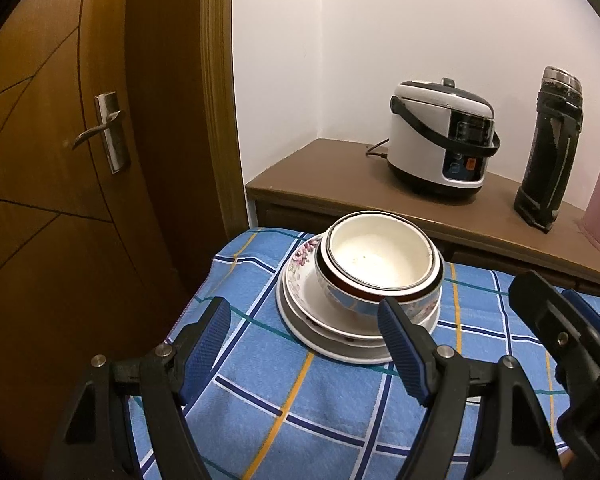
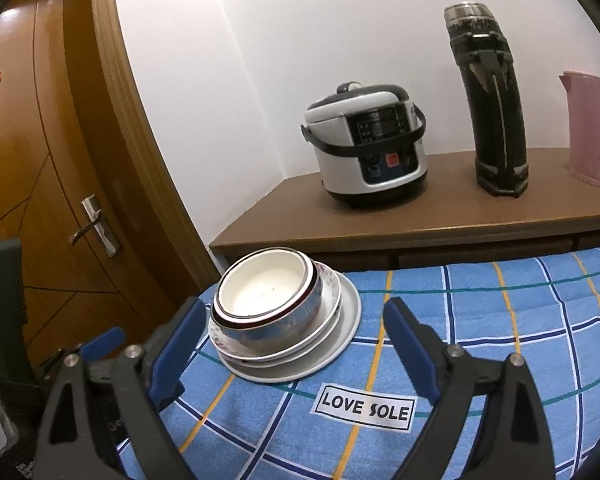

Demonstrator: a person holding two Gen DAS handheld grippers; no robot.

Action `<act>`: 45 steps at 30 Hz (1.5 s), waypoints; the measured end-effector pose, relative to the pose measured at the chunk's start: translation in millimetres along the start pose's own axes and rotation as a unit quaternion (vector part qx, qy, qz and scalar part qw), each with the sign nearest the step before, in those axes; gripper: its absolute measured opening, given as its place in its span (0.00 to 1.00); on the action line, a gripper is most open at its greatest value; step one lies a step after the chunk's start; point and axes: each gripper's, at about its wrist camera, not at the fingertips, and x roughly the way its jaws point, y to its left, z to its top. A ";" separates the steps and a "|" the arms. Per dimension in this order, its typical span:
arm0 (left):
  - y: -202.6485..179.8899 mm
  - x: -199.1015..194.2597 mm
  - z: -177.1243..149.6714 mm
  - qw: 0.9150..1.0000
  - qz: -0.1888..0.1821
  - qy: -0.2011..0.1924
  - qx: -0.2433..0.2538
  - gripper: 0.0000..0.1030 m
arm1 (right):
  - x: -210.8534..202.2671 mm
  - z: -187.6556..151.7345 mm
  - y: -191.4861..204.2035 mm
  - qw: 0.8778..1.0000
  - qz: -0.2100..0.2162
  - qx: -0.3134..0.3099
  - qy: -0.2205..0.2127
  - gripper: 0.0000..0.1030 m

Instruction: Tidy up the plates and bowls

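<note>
The bowls sit one inside the other on top of the plates, all in one pile near the far left corner of the surface, which has a blue checked cloth on it; the pile looks neat, so I think the job is nearly done or done.

The left tongs are wide open and hold nothing; the right finger of these tongs is in front of the plates' rim in the left wrist view, and I cannot tell if it touches. The right tongs are wide open too and hold nothing; the pile sits just ahead, between the two fingers.

What could go wrong: the pile is close to the edge of the surface, so a bump from a finger could push it off and break it; the top bowl looks a bit tilted, so a knock could make it slip; the cloth could get pulled and drag the pile along.

Behind, a rice cooker, a tall black flask and a pink kettle stand on a brown cabinet, well apart from the pile; a wooden door is on the left.
</note>
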 end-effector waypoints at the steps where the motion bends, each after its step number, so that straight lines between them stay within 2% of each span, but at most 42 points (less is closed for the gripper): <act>1: 0.2 -0.9 -0.7 1.000 -0.001 0.000 0.000 0.76 | -1.4 -0.4 0.3 1.000 0.000 0.000 -0.001 0.89; 13: -6.0 -14.6 -8.0 1.000 -0.009 -0.004 0.010 0.76 | -18.7 -5.9 0.9 1.000 -0.007 -0.003 -0.016 0.90; 23: -1.4 -30.3 -11.1 1.000 -0.005 -0.024 0.006 0.76 | -36.1 -6.7 4.1 0.999 -0.011 -0.005 -0.033 0.91; 29: 2.0 -37.3 -10.4 0.999 -0.011 -0.032 0.001 0.76 | -48.6 -3.7 8.0 0.998 -0.019 -0.012 -0.060 0.94; 45: 8.2 -47.2 -9.4 0.999 -0.004 -0.046 -0.003 0.76 | -50.0 -3.0 15.3 0.998 -0.016 -0.016 -0.059 0.94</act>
